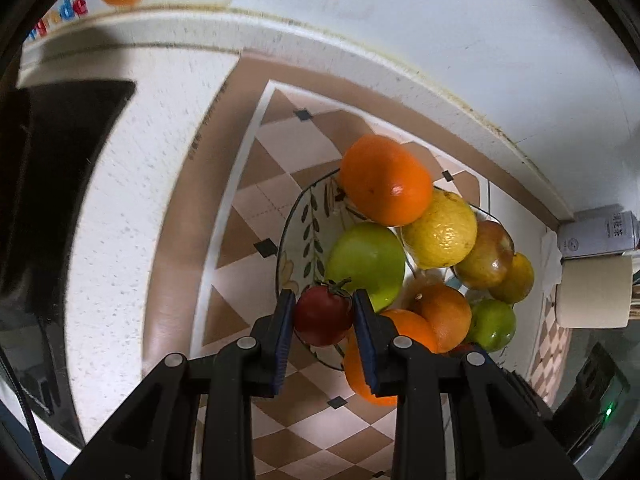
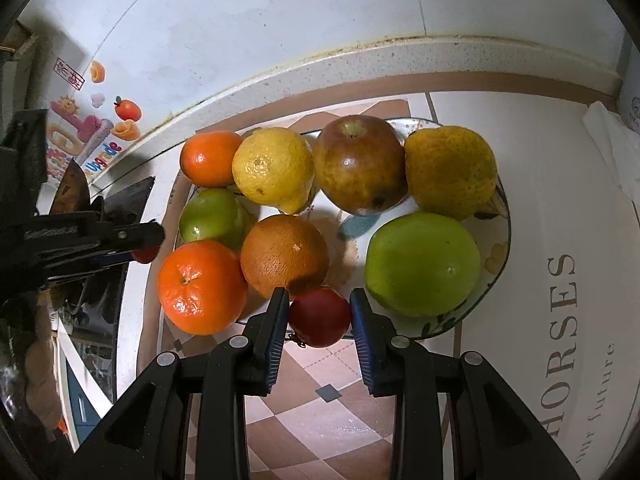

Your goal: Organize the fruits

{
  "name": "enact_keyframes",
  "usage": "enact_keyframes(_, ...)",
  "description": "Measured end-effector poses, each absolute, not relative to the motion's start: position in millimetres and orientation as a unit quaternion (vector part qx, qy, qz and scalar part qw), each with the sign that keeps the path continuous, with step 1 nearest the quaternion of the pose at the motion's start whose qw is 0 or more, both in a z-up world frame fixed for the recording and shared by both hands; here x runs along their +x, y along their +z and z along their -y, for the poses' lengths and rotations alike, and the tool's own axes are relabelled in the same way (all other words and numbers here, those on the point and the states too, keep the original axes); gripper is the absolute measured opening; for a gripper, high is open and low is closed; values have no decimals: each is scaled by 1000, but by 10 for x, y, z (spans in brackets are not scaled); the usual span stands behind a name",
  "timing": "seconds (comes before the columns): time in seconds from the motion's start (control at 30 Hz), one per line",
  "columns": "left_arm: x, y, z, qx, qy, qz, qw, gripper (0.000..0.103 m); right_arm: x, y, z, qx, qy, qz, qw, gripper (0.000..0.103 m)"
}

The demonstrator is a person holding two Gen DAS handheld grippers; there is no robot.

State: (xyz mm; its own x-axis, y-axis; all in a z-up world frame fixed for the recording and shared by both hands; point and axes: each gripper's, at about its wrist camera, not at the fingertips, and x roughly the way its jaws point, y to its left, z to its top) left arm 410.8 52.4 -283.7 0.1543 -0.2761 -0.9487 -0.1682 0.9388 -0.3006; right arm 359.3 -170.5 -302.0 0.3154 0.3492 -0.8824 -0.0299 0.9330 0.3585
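Right wrist: each gripper (image 2: pixel 319 316) clamps one tomato (image 2: pixel 319 317); plate (image 2: pixel 505 216) holds eight fruits.

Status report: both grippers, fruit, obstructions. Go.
Left gripper shut on small red tomato. Right gripper shut on second red tomato. Painted ceramic fruit plate crowded.

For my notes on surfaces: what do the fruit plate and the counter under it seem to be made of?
Plate: probably glazed ceramic, since it is glossy white with painted leaves and a thin dark rim line. Counter: looks like speckled white stone or a composite, with fine dark flecks and a raised back edge. A checkered, slightly shiny mat, maybe vinyl, lies between them.
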Motion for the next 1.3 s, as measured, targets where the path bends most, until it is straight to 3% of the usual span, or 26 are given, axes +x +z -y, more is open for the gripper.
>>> enact_keyframes(0.53, 4118, -2962, -667, -218, -27, -667, 712, 29, 3639, -3101, 1653, 151, 119, -581, 791, 35)
enact_keyframes(0.67, 4055, -2863, -672, -198, -16, -665, 720, 34, 3593, -3026, 1738, 165, 113, -580, 790, 51)
enact_keyframes(0.93, 3685, -2464, -605, -131, -9, -640, 757, 65, 3337, -2635, 2020, 165, 92, -562, 805, 72)
enact_keyframes(1.1, 3366, -2209, -506, -97, -8, -624, 775, 95, 3132, -2367, 2143, 135, 63, -570, 808, 89)
enact_keyframes(1.17, 3239, -2098, -474, -88, -5, -617, 782, 96, 3050, -2247, 2132, 117, 53, -570, 811, 95)
enact_keyframes(1.3, 3017, -1903, -414, -73, -5, -604, 793, 97, 2838, -1962, 2069, 83, 36, -562, 822, 95)
